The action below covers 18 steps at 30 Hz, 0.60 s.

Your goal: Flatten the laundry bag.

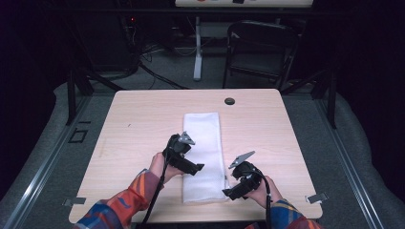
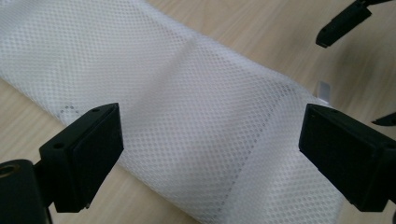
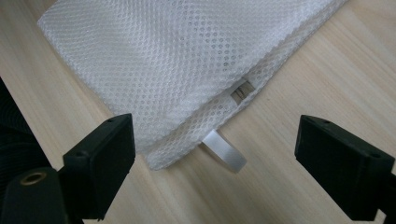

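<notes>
A white mesh bag (image 1: 204, 155) is laid flat at the centre of the high view, its long axis running from the upper middle of the frame down toward the lower edge of the wooden table (image 1: 138, 119). The left gripper (image 1: 184, 155) is held over the bag's left edge at mid-length, jaws spread wide and empty. The right gripper (image 1: 239, 183) is poised at the lower right corner, jaws likewise parted, where a white tab (image 3: 224, 150) is seen protruding from the hem; this gripper is judged the nearer for a corner pinch.
</notes>
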Motion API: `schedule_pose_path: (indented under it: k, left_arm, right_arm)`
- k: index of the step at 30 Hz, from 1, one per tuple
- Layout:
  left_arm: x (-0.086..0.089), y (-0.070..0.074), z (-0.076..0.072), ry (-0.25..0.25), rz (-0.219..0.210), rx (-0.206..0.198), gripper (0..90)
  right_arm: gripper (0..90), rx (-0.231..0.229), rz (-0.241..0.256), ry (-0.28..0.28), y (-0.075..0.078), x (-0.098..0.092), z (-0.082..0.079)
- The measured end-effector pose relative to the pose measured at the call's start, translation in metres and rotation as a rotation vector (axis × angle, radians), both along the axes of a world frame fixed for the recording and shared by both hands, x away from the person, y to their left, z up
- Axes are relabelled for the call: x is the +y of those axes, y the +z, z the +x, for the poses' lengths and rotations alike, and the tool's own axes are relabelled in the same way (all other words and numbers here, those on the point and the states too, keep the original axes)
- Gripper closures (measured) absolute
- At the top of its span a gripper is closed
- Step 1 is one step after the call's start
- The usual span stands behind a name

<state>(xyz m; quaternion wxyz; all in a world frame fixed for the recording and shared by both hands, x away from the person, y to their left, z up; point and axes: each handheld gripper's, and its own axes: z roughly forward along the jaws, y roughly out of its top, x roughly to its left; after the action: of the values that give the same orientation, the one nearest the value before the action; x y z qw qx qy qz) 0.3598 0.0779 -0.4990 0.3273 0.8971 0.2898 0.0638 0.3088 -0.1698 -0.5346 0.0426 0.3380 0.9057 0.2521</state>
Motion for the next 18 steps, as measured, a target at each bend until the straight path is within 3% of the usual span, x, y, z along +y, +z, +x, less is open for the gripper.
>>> schedule_pose_path:
  k: [7, 12, 18]
  left_arm:
    - [-0.008, -0.006, -0.02, -0.031, 0.008, 0.01, 2.9]
    - [-0.012, -0.012, -0.032, -0.049, 0.005, 0.042, 2.8]
    - [-0.025, -0.022, -0.046, -0.111, 0.021, 0.055, 6.7]
  right_arm:
    - [12.6, 0.0, 0.009, -0.019, 0.0, -0.003, 0.0]
    - [13.9, 0.004, 0.012, -0.015, 0.0, -0.003, 0.0]
    - [14.3, 0.008, -0.004, -0.012, 0.0, -0.004, 0.0]
